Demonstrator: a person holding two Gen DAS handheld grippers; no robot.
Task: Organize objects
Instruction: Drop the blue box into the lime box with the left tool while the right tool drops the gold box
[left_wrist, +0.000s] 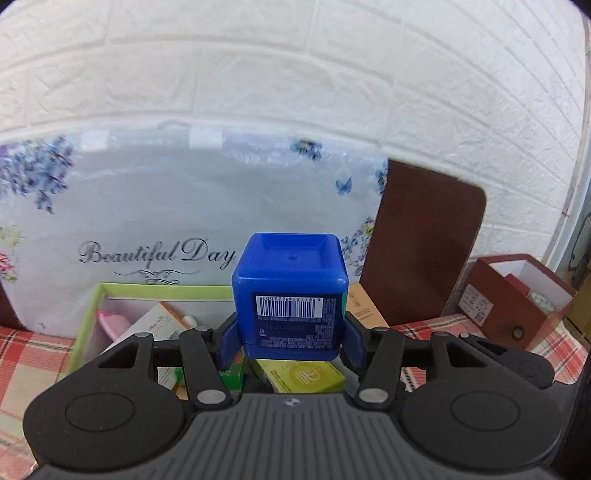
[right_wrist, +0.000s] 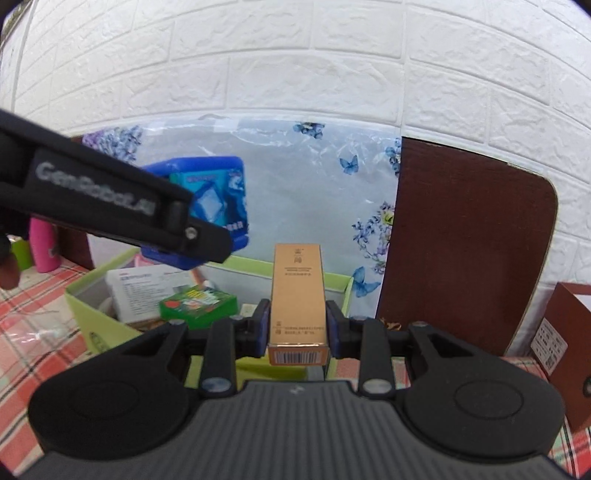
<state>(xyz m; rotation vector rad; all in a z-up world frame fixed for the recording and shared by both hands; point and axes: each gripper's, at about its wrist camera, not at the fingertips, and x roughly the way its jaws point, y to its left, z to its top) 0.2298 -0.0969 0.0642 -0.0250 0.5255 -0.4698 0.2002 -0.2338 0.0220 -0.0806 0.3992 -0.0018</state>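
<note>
My left gripper (left_wrist: 290, 341) is shut on a blue cube-shaped container (left_wrist: 290, 291) with a barcode label, held above a light green open box (left_wrist: 96, 299). The box holds a pink item (left_wrist: 112, 321), white packets and a yellow-green packet (left_wrist: 306, 378). My right gripper (right_wrist: 297, 326) is shut on a tall gold carton (right_wrist: 297, 291), held upright over the green box's right part (right_wrist: 341, 286). The left gripper's arm (right_wrist: 110, 206) and the blue container (right_wrist: 221, 192) show at the left of the right wrist view. A green packet (right_wrist: 197, 306) lies in the box.
A floral "Beautiful Day" board (left_wrist: 184, 206) and a brown panel (left_wrist: 424, 240) lean on the white brick wall. A red-brown open box (left_wrist: 517, 295) stands at the right on the red checked tablecloth (left_wrist: 26, 369). A pink bottle (right_wrist: 44, 243) stands far left.
</note>
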